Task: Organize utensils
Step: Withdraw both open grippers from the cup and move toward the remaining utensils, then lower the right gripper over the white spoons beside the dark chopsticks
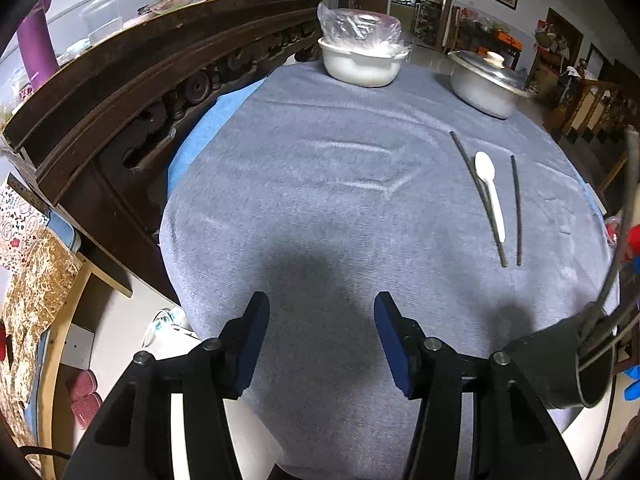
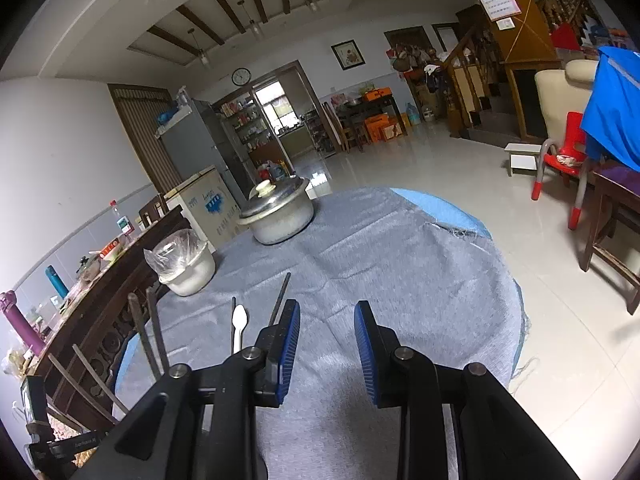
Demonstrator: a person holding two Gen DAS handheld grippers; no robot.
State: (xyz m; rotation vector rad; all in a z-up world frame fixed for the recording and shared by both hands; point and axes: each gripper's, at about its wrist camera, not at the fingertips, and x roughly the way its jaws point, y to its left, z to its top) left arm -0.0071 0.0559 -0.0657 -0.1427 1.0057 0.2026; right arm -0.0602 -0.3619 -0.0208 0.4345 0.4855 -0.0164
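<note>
White spoon lies ahead-right of the open left gripper.

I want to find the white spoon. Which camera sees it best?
The left wrist view. There the whole white spoon lies in plain sight on the grey cloth between two dark chopsticks. The right wrist view shows only its bowl and part of its handle, small, behind the right gripper.

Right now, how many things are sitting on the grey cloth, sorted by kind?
Chopsticks: 2 (left one, right one)
White spoon: 1
White pot under plastic bag: 1
Metal pot with lid: 1
Total: 5
</note>
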